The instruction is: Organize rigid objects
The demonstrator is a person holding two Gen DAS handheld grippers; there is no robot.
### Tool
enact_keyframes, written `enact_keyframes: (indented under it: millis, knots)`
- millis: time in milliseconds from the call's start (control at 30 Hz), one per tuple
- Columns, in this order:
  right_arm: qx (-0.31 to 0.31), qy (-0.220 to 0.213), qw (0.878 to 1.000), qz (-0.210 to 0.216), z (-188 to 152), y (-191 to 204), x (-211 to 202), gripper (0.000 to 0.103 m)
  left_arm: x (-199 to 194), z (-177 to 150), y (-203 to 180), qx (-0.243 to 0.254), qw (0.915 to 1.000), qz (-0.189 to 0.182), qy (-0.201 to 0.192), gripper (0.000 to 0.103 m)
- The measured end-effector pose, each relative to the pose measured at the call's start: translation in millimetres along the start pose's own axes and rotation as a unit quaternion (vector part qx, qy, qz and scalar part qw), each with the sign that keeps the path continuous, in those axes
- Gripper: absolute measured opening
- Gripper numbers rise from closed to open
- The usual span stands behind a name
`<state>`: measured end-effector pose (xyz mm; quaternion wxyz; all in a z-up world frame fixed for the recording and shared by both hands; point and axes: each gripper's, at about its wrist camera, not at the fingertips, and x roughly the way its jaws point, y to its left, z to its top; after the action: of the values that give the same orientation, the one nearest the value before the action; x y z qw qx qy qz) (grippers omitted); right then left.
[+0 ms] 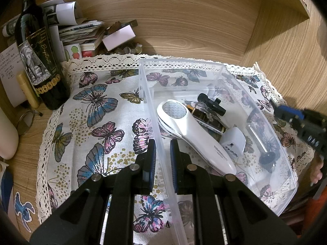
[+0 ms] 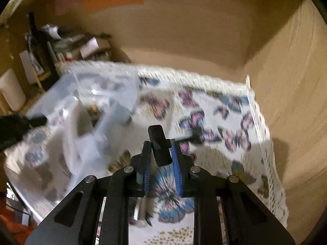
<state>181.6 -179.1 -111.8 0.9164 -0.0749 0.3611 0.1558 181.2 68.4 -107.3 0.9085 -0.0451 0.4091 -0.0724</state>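
Note:
A clear plastic bin (image 1: pixel 152 110) stands on a butterfly cloth (image 1: pixel 98 122). It holds a white handheld device (image 1: pixel 190 130), a dark box (image 1: pixel 206 120), a small black part (image 1: pixel 212 103), a white adapter (image 1: pixel 234 140) and a black-tipped rod (image 1: pixel 263 149). My left gripper (image 1: pixel 162 153) is shut on the bin's left wall. My right gripper (image 2: pixel 160 155) is shut on a small black block (image 2: pixel 159 145) above the cloth (image 2: pixel 214 122), right of the bin (image 2: pixel 85 110). The right wrist view is blurred. The right gripper also shows in the left wrist view (image 1: pixel 302 124).
A dark wine bottle (image 1: pixel 38 61) stands at the cloth's left edge, with a stack of papers and cards (image 1: pixel 81 34) behind it. Wooden walls (image 1: pixel 286 57) close in the back and right. A white cylinder (image 2: pixel 12 89) stands far left.

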Motion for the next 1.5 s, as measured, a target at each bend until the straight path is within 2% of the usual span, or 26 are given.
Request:
enact_keyframes:
  millis: [133,333,500,800,1033,1267,1500]
  knots:
    - [-0.020,-0.031,0.999,0.013,18.3,16.6,-11.9,0.018,0.1,0.0,-0.1,0.000,1.0000,0.000,0.000,0.013]
    - [-0.054,-0.049,0.997,0.036,35.6,43.8,-14.0,0.018,0.1,-0.4,0.4,0.001,1.0000,0.000,0.000,0.013]
    - [-0.086,-0.038,0.994,0.052,37.5,67.5,-4.9,0.018,-0.2,-0.8,1.2,0.001,1.0000,-0.001,0.000,0.013]
    - [-0.119,0.007,0.990,0.074,36.1,92.0,20.5,0.018,-0.8,-1.4,3.0,0.001,1.0000,-0.002,0.000,0.013]
    - [-0.134,0.039,0.986,0.087,34.3,99.8,35.2,0.019,-0.7,-1.4,2.7,0.000,1.0000,-0.002,0.000,0.013]
    - [-0.129,0.032,0.987,0.087,34.0,98.7,32.1,0.022,-0.6,-1.4,2.7,0.000,1.0000,-0.002,0.000,0.013]
    - [-0.102,-0.001,0.992,0.075,37.0,82.2,8.2,0.024,-0.6,-1.4,2.5,0.001,1.0000,-0.002,0.000,0.013]
